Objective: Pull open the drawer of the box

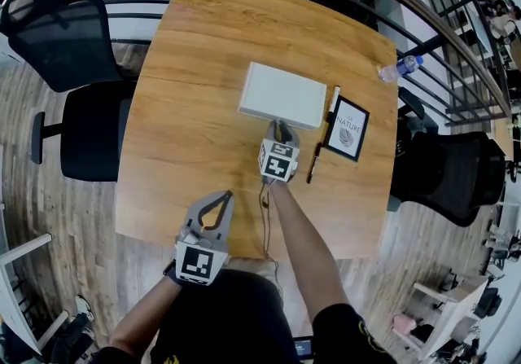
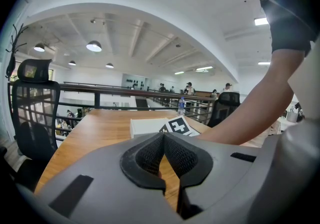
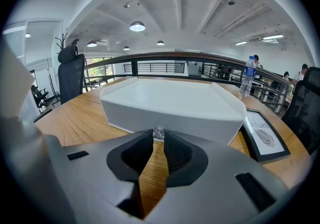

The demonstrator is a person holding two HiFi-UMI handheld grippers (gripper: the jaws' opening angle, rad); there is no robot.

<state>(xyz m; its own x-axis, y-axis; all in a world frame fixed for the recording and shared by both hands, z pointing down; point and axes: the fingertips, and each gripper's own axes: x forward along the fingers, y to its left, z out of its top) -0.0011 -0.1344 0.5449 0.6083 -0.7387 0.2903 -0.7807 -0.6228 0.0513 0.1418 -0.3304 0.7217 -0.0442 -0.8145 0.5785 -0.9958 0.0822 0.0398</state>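
Right claw grasps the knob on the box, positioned to pull the drawer; left claw idles clenched, empty.

From the head camera, the front face of the white box lies out of sight, and the right tongs cover its small clear knob (only its top peeks out in the right gripper view). Fine lettering on the framed print is too small to read. In the left gripper view a forearm and marker cube mask part of the box.
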